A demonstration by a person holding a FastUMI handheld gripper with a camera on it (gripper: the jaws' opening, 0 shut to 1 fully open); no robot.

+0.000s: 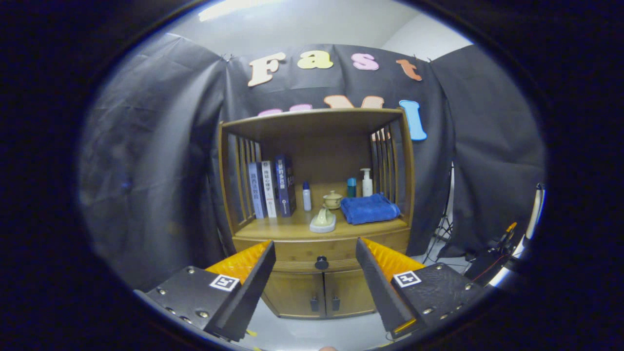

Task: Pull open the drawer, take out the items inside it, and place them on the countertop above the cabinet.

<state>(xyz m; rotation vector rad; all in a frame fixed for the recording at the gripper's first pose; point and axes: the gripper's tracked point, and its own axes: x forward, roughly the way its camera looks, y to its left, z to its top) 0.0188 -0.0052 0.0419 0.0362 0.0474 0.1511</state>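
The gripper point(315, 248) sits low in the frame with its two fingers point(253, 278) spread wide apart, released and holding nothing. Between the fingertips, a little beyond them, is the black round knob point(321, 263) of the drawer point(302, 251), which is closed, its front flush with the wooden cabinet point(409, 161) at the centre of the frame. Below the drawer are two cabinet doors point(319, 292) with small dark handles, both closed. Above the drawer is the countertop point(273, 226), inside an open shelf with slatted sides. On it, from left to right: three upright books point(271, 187) leaning at the left slats, a small white bottle with a blue cap point(306, 196), a pale green teapot-like piece on a saucer point(323, 220) near the front edge, a lidded cup point(333, 200) behind it, a teal container point(351, 187), a white pump bottle point(366, 183), and a folded blue towel point(369, 208) at the right. The drawer's contents are hidden.
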